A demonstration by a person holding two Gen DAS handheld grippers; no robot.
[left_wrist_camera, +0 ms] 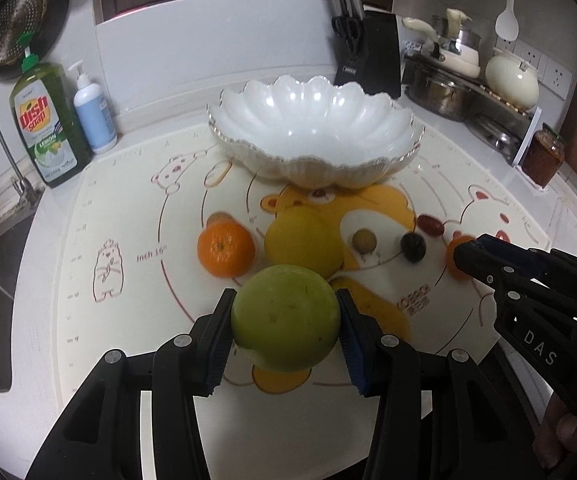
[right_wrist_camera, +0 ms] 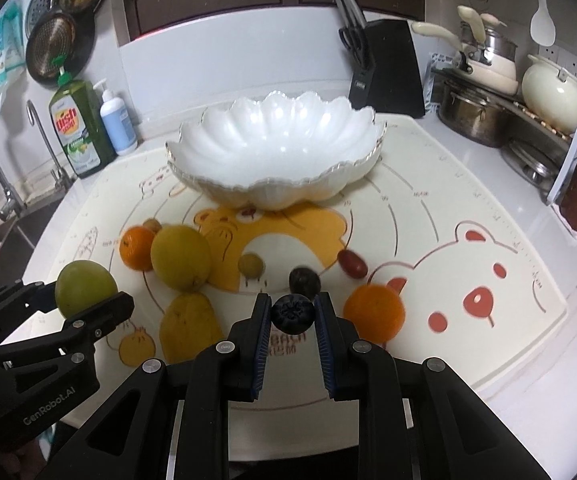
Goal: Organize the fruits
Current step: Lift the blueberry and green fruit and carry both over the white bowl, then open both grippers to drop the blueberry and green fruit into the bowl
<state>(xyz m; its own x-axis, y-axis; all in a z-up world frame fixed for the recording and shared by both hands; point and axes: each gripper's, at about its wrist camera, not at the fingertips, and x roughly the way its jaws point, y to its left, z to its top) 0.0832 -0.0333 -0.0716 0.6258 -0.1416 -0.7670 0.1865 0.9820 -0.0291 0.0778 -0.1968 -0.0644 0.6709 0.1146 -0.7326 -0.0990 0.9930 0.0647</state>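
Nearest me, my left gripper pinches a smooth green apple with small brown specks, lifted above the bear-print mat. My right gripper is nearly shut around a dark blueberry. Beyond them on the mat lie an orange and a yellow lemon; farthest stands the empty white scalloped bowl.

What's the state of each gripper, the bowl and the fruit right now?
left gripper: shut on the green apple, held off the mat
right gripper: shut on a blueberry
white bowl: upright, empty
yellow citrus: loose on the mat
left orange: loose on the mat
right orange: loose on the mat
red grape: loose on the mat
dish soap bottle: upright, capped
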